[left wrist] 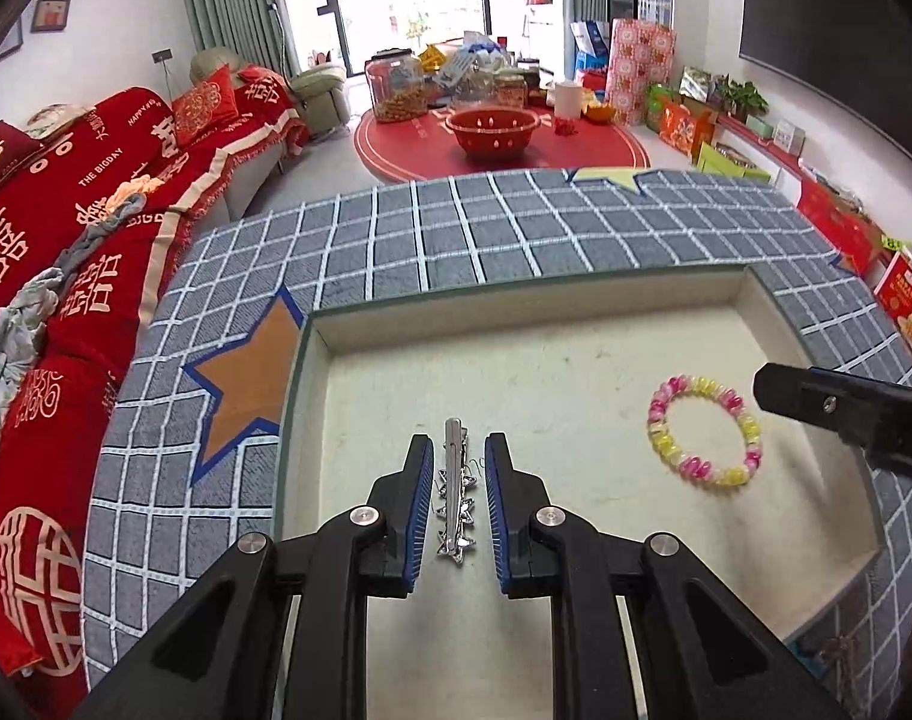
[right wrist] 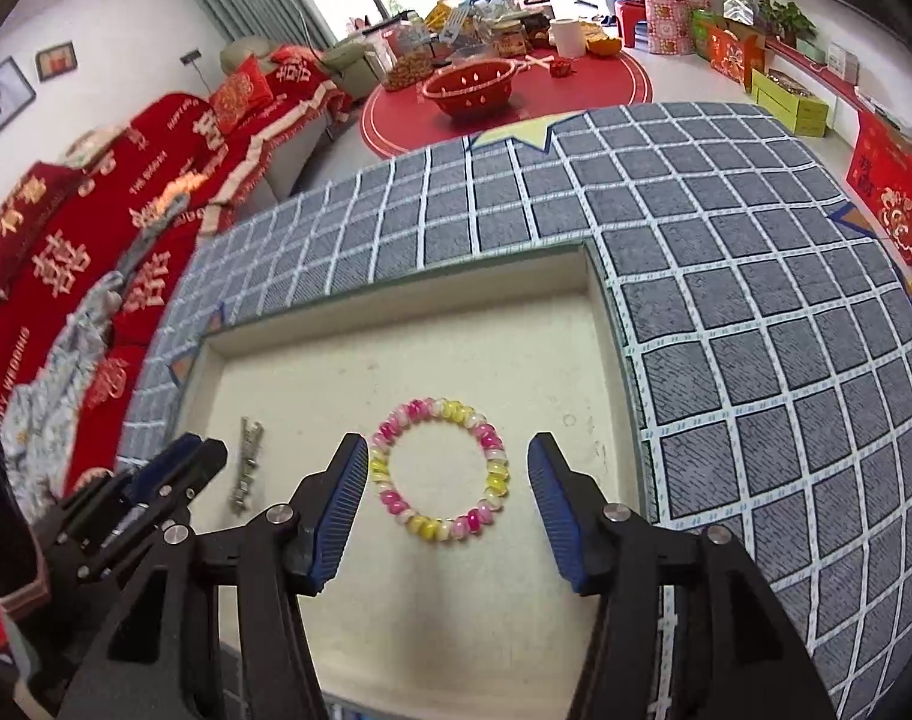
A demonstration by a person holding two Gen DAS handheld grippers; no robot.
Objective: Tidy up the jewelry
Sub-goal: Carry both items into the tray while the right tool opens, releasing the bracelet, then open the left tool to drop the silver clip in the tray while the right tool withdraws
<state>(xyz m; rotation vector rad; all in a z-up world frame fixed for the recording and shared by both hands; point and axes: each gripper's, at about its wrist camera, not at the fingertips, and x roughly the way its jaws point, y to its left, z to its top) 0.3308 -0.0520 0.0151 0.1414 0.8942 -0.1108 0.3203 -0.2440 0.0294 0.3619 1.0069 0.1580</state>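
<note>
The left gripper [left wrist: 456, 495] has its jaws parted around a silver hair clip [left wrist: 454, 487], a narrow gap showing on each side; the clip lies flat on the floor of a shallow cream tray [left wrist: 516, 306]. The right gripper [right wrist: 447, 495] stands wide open about a pink and yellow beaded bracelet [right wrist: 439, 470] lying in the same tray, its left pad just beside the beads; the tray sits on a grey checked cloth [right wrist: 726, 276].

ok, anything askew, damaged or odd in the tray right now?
Nothing stands out. The silver hair clip lies flat between the open left gripper fingers, the pink-yellow bracelet lies intact between the open right gripper fingers, both inside the tray.
</note>
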